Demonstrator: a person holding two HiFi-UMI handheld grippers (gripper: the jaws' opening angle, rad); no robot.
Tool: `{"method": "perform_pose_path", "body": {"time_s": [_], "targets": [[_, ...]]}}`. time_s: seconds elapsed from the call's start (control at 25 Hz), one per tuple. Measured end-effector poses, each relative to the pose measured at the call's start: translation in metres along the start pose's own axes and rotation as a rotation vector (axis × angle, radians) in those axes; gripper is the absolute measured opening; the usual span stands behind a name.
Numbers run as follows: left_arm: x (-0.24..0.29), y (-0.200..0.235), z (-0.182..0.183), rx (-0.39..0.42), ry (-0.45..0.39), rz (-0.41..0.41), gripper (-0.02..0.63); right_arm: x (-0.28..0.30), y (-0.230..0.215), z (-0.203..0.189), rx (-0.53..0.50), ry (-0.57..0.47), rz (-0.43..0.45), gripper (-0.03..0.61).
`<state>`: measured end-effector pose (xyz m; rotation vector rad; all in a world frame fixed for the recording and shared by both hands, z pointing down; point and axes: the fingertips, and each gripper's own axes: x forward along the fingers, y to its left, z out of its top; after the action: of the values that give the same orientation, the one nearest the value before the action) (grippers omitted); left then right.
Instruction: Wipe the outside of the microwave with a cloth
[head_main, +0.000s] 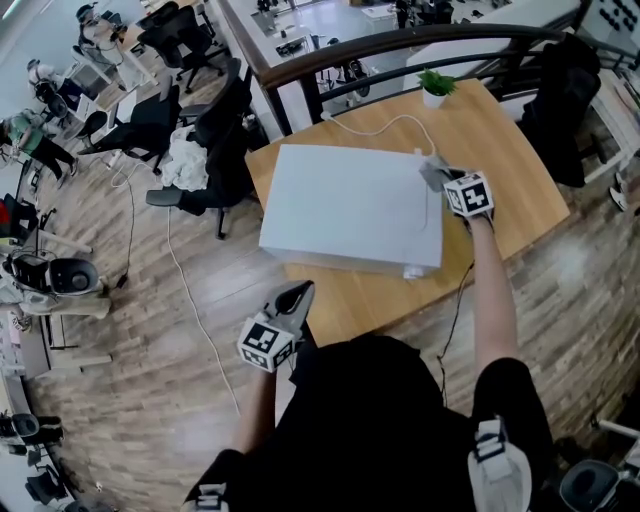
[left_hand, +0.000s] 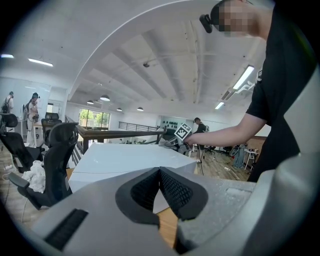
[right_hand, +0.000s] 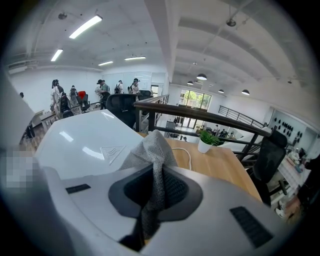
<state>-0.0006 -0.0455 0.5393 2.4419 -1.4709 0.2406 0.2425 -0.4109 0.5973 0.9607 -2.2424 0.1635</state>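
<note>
The white microwave (head_main: 350, 205) lies on the wooden table (head_main: 500, 150); its glossy top also shows in the right gripper view (right_hand: 82, 140) and the left gripper view (left_hand: 125, 156). My right gripper (head_main: 440, 178) is at the microwave's far right top edge, shut on a grey cloth (head_main: 428, 168). That cloth (right_hand: 152, 147) bunches up between the jaws and rests against the microwave top. My left gripper (head_main: 299, 291) hangs off the table's near left edge, shut and holding nothing (left_hand: 160, 171).
A small potted plant (head_main: 437, 86) stands at the table's far edge, and a white cable (head_main: 380, 127) runs behind the microwave. A black railing (head_main: 400, 48) borders the far side. Black office chairs (head_main: 215, 140) stand left; a dark jacket (head_main: 560, 100) hangs at the right.
</note>
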Motion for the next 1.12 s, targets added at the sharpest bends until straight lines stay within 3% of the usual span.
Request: {"method": "perform_pose_path", "body": {"time_s": [0.28,0.48,1.12], "targets": [[0.003,-0.003,0.003,-0.01,0.001,-0.007,0.002,-0.011,-0.002,-0.016,-0.001,-0.029,-0.044,0.017],[0.007,-0.004,0.008,0.0,-0.004,-0.013,0.002,-0.029,0.012,-0.024,0.092,-0.112,-0.013,0.017],[0.015,0.001,0.008,-0.008,0.004,-0.002,0.002,-0.121,0.126,-0.024,0.007,-0.307,0.121,0.017]]}}
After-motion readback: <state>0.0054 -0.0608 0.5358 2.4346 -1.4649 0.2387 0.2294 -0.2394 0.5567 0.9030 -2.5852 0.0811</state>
